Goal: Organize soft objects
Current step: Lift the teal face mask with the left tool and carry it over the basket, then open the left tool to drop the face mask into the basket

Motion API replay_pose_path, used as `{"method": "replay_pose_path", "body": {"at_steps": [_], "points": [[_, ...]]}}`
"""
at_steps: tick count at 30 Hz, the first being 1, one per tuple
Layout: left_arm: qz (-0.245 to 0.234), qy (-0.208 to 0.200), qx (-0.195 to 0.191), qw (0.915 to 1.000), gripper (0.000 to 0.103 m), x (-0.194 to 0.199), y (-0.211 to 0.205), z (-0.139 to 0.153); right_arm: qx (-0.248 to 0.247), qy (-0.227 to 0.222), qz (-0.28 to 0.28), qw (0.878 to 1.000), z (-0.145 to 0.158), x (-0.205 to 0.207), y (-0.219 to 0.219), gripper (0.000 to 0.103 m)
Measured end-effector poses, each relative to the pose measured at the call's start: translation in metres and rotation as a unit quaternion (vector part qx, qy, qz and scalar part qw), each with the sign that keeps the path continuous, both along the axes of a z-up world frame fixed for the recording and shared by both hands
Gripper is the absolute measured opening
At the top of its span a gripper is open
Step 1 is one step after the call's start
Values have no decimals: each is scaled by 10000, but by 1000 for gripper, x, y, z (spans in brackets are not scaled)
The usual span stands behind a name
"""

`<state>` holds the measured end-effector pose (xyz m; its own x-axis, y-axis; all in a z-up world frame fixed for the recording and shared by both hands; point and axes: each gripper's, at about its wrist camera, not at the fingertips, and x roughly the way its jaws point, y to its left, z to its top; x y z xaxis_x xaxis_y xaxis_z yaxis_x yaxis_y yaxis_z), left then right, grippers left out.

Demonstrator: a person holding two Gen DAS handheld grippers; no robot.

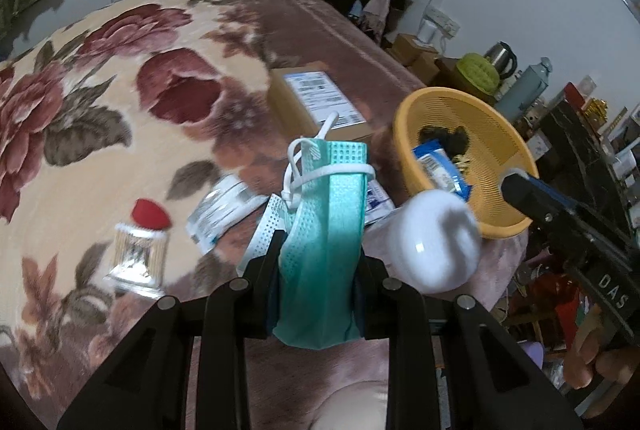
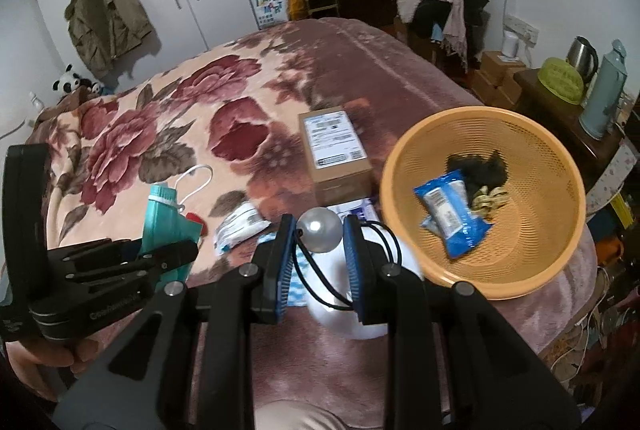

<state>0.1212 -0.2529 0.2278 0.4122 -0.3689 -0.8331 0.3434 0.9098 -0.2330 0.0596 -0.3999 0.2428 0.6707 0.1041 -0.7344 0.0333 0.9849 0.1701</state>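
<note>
My left gripper [image 1: 320, 250] is shut on a folded teal face mask [image 1: 328, 226] with white ear loops, held upright above the bed; it also shows in the right wrist view [image 2: 162, 222]. My right gripper [image 2: 320, 230] is shut on a pearly white ball [image 2: 320, 234] with a black elastic cord, above a white rounded object [image 2: 352, 314]. The orange mesh basket [image 2: 560, 165] sits to the right and holds a blue packet [image 2: 450, 218], a black fuzzy item [image 2: 476, 165] and a yellowish piece. In the left wrist view the white ball [image 1: 436, 240] hangs beside the basket [image 1: 504, 133].
A cardboard box [image 2: 336, 153] lies on the floral blanket [image 2: 168, 133] behind the grippers. Small plastic packets [image 1: 220, 211], a red-topped packet [image 1: 140, 250] and a perforated strip lie on the bed. A cluttered side table stands right of the bed.
</note>
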Motion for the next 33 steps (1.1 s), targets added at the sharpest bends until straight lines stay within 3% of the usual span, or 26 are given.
{"method": "replay_pose_path", "body": {"at_steps": [17, 29, 30, 31, 33], "points": [[-901, 134, -387, 9951, 28, 27, -125, 17, 161, -63, -929, 9955, 2, 0, -92, 25], [-1244, 428, -650, 9892, 28, 41, -193, -6, 141, -12, -1501, 9886, -4, 3, -145, 25], [-1284, 411, -735, 9881, 35, 42, -198, -7, 172, -39, -1555, 9877, -4, 3, -150, 25], [-1321, 396, -799, 9872, 53, 42, -201, -8, 227, -67, -1640, 9862, -5, 3, -156, 25], [-1284, 354, -835, 9876, 75, 42, -205, -10, 282, 17, -1760, 9840, -9, 4, -164, 29]]}}
